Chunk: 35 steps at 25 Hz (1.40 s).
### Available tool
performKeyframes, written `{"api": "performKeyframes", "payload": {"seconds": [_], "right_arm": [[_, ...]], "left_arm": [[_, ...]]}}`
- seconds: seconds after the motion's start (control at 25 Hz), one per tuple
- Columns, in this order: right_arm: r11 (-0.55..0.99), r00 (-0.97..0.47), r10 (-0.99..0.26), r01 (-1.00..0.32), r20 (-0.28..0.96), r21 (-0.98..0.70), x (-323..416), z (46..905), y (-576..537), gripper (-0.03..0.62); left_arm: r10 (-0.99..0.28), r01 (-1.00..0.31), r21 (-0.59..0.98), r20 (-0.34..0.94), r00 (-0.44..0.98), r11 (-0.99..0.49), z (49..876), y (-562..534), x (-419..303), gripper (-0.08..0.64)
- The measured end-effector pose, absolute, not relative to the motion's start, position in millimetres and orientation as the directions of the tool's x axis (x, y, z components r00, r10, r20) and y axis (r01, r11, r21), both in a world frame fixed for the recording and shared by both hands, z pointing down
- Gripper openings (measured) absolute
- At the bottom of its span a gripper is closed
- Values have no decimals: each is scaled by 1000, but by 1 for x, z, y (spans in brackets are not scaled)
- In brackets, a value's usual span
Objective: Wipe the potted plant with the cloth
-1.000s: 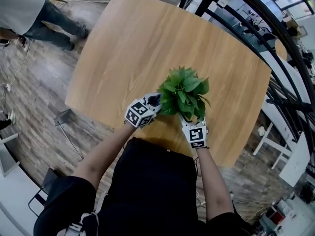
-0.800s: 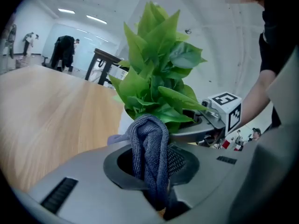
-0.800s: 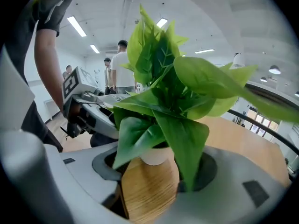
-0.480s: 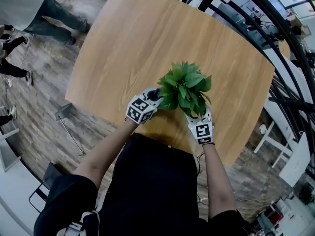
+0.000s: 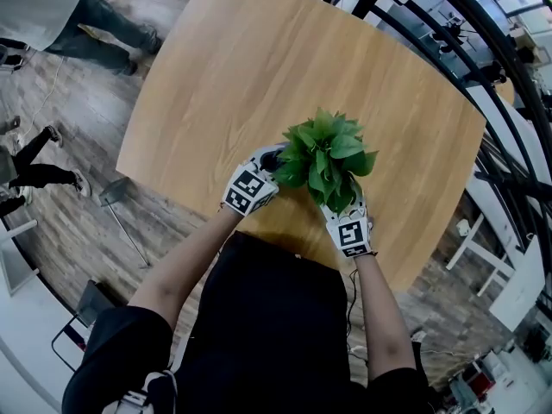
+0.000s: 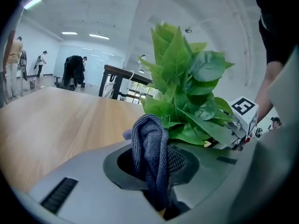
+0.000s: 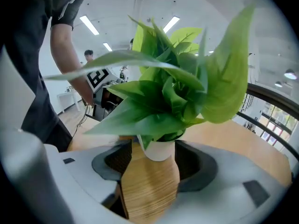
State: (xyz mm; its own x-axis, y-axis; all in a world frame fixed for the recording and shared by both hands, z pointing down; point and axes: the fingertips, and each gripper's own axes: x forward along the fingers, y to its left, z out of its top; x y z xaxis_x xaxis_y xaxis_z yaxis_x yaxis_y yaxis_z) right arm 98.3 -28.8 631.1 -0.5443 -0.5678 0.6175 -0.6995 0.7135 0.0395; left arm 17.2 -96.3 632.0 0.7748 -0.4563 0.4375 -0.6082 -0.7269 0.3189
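A potted plant with broad green leaves stands near the front edge of the wooden table. My left gripper is at the plant's left side, shut on a dark blue-grey knitted cloth. The cloth stands up between the jaws, just in front of the lower leaves. My right gripper reaches in from the near side under the foliage. In the right gripper view its jaws are closed on the ribbed wood-coloured pot with a white rim, under the leaves.
A black metal railing curves past the table's right side. People stand and walk on the wood floor at the upper left. A thin metal stand sits beside the table's left corner. White furniture is at the right.
My left gripper with the cloth has edged slightly toward the plant's left side and turned a little. The right gripper stays on the pot. A person has walked in at the left.
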Motion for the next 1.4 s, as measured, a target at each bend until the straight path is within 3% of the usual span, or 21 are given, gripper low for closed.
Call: {"api": "performKeyframes", "payload": {"seconds": [0.32,0.68,1.08,1.4], "right_arm": [[633,-490,-621,-774,611,23,124,630,-15,268],[767,-547,-563,-625,619,145,101,620,-45,270],[663,-507,-635,-745,583,75,96,623,-36,270],[694,-526,-598,-718,605,61,89,628,-40,268]], "left_arm": [[-428,-579,394,410,806,-714,635,-88,23,87],[-422,-579,345,432,797,-739,631,-96,23,86],[-370,-533,363,430,824,-764,635,-73,32,86],[-350,-521,359,443,825,-774,636,-70,35,86]]}}
